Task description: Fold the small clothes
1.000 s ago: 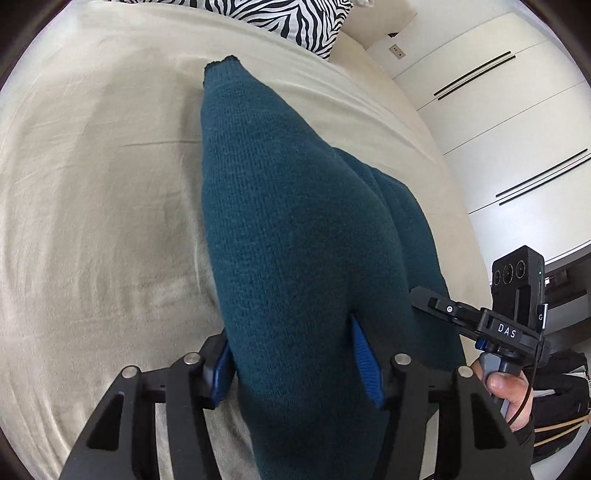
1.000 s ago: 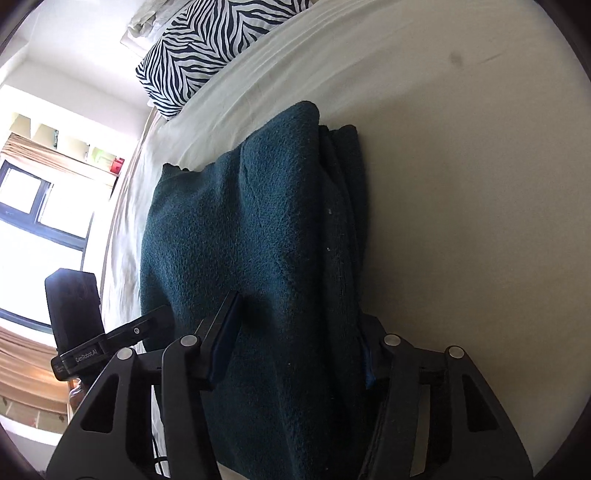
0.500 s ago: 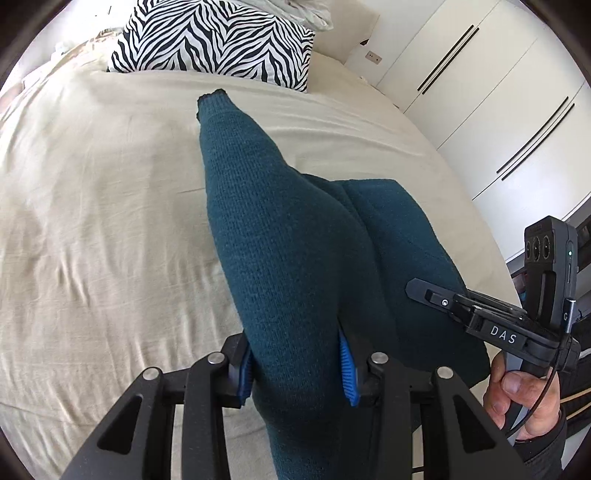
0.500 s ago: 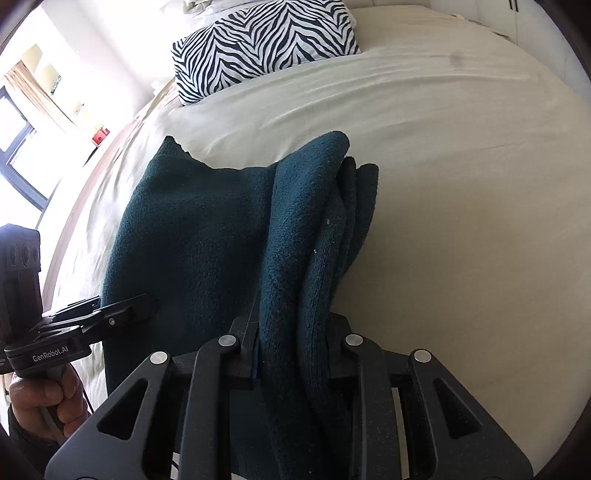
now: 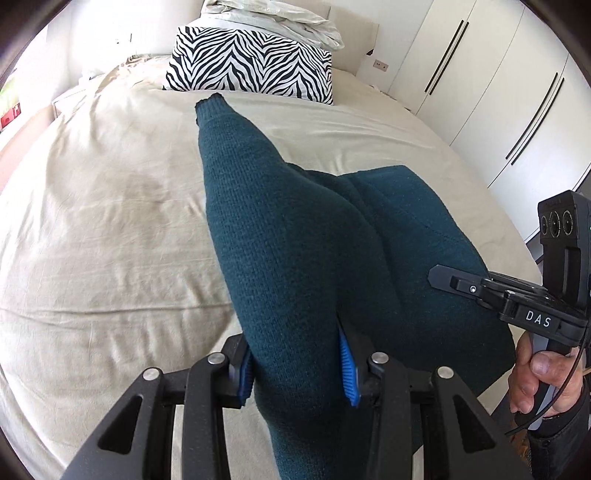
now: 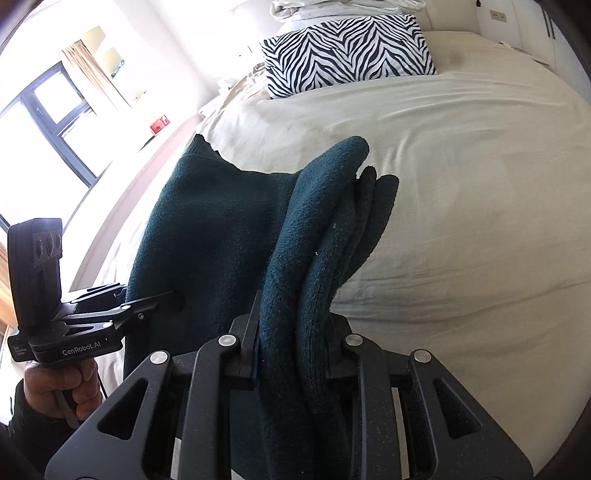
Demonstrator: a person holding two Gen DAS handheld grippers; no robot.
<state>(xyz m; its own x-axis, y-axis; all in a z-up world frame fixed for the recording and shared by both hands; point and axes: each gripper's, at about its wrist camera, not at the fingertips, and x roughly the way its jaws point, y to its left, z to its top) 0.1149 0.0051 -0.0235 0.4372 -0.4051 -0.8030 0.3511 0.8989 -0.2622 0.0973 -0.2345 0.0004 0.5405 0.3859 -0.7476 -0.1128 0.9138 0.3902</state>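
Note:
A dark teal knit sweater (image 5: 295,236) lies partly lifted over the cream bed sheet (image 5: 103,229). My left gripper (image 5: 297,365) is shut on its near left edge, blue pads pressed into the knit. My right gripper (image 6: 295,332) is shut on the bunched, folded right edge of the sweater (image 6: 221,229), whose layers rise in front of the camera. The right gripper also shows in the left wrist view (image 5: 443,275), and the left gripper shows in the right wrist view (image 6: 170,299), each clamped on the same garment. The far sleeve end (image 5: 212,103) rests on the sheet.
A zebra-print pillow (image 5: 251,66) with a rumpled white duvet (image 5: 273,18) behind it sits at the head of the bed. White wardrobe doors (image 5: 498,92) stand on the right. A window (image 6: 44,122) is on the left side.
Both grippers have closed onto the sweater edges and lifted them up and back from the sheet. The cameras now tilt up, showing the pillow and the room.

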